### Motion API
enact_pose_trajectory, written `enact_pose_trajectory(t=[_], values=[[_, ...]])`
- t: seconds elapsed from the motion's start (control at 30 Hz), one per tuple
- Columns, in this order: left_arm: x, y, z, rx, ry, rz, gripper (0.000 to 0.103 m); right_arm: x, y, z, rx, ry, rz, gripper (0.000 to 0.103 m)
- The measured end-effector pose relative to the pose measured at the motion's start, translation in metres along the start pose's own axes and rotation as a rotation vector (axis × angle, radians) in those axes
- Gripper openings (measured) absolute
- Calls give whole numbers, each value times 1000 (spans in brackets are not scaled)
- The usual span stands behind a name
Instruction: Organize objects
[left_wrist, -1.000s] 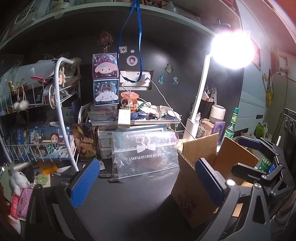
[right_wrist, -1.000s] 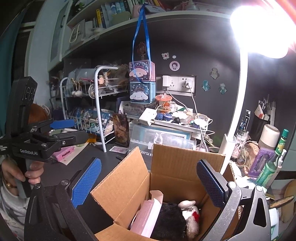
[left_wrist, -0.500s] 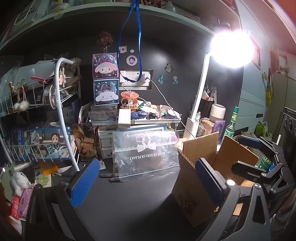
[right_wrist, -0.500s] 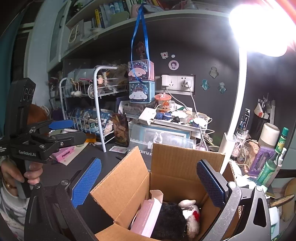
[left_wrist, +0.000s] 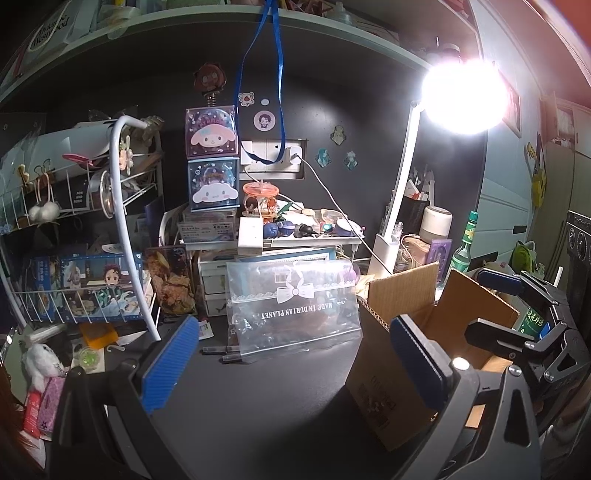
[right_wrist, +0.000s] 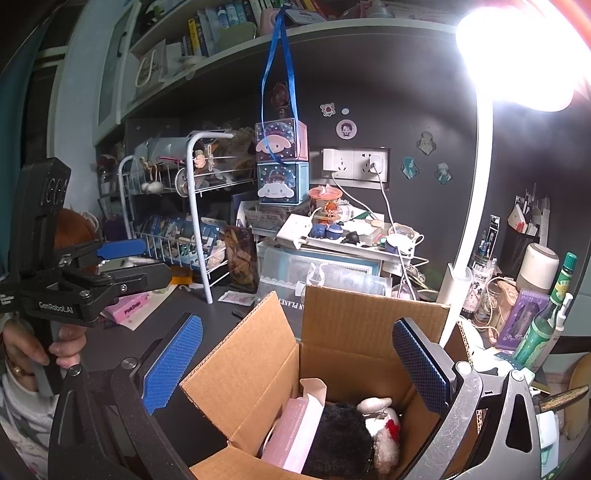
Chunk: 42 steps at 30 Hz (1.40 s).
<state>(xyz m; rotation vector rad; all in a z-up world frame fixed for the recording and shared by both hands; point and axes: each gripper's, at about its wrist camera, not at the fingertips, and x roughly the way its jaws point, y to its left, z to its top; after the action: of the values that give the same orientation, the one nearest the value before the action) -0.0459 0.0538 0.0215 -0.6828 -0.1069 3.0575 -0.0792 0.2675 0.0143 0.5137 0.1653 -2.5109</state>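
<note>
Cardboard box (right_wrist: 332, 354) sits near right on the dark desk, flaps up, already holding a pink carton (right_wrist: 295, 428) and a plush. Both my grippers, left (left_wrist: 291, 365) and right (right_wrist: 295, 365), are spread wide and carrying nothing. I reckon the clear pouch (left_wrist: 291, 306) leaning at the far middle goes next, so I'd pinch its top edge so it doesn't slip.
</note>
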Motion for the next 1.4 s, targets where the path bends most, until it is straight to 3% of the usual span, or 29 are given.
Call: enact_pose_trajectory(t=[1.4], values=[[3,3,1,11,1,-2,103,-1,10,-2,28,7,-36,103]])
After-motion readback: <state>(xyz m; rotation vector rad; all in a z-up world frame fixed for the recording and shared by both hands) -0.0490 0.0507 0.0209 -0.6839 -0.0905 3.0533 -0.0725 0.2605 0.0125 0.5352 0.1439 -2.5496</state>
